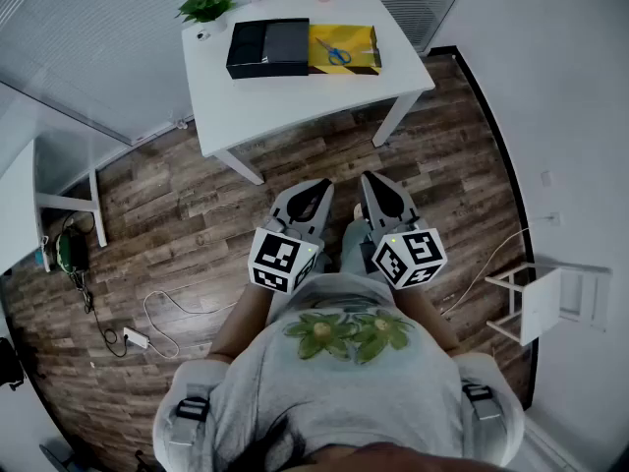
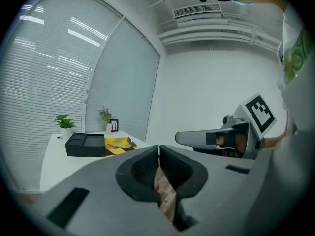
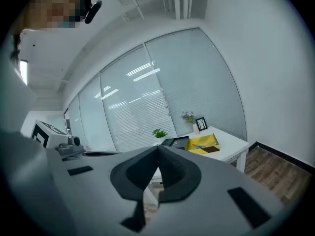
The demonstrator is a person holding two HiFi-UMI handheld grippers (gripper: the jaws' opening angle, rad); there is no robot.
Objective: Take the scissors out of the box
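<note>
From the head: standing well back from the white table (image 1: pixel 295 101), carrying the left gripper (image 1: pixel 316 193) and right gripper (image 1: pixel 374 187) side by side at the waist, probably because no reach is due yet. Leaving the scissors (image 1: pixel 334 52) flat in the open yellow box (image 1: pixel 366 35), beside a black tray (image 1: pixel 267 47).

Along the left gripper: closed tight on nothing, aimed past the box.

Along the right gripper: likewise closed and empty.
</note>
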